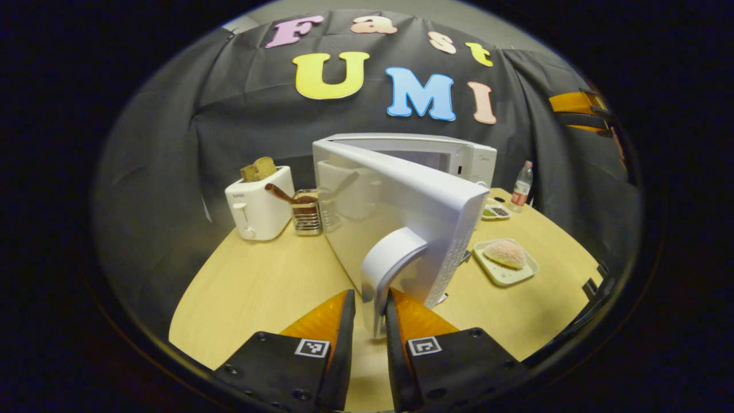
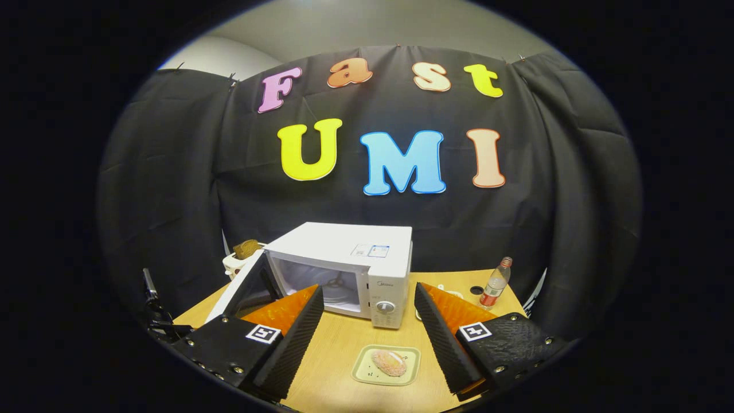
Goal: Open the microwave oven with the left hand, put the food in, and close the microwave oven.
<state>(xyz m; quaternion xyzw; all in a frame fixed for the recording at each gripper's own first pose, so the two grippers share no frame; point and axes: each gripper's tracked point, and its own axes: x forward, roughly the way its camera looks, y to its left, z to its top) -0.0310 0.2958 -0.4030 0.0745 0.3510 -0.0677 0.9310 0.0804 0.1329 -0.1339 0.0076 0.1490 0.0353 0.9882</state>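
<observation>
- Left gripper (image 1: pixel 370 312) is on the door handle (image 1: pixel 390 269); its two fingers sit close together, one on each side of the white handle's lower end, pinching it
- The door (image 1: pixel 401 212) stands swung well out from the microwave (image 1: pixel 459 158); in the left gripper view its outer face fills the middle of the table (image 1: pixel 258 292)
- From the right gripper view the microwave (image 2: pixel 350 258) shows its cavity open, the door (image 2: pixel 241 289) hanging out to the left side, dial panel at the right front
- Right gripper (image 2: pixel 367 327) hangs above the table (image 2: pixel 338 350) with fingers spread wide, nothing between them
- Food (image 2: pixel 389 362) lies on a small plate (image 2: pixel 367 373) on the table, just in front of the microwave and between the right gripper's fingers in that view, lower down; not touched
- In the left gripper view the food (image 1: pixel 506 253) and plate (image 1: pixel 493 272) sit to the right of the open door, near its edge
- Toaster (image 1: pixel 258 209) with bread up top stands left of the microwave; a wire rack (image 1: pixel 305 215) is just beside it
- Bottle (image 1: pixel 521 186) stands at the far right of the table; a small dish (image 1: pixel 496 211) sits near it
</observation>
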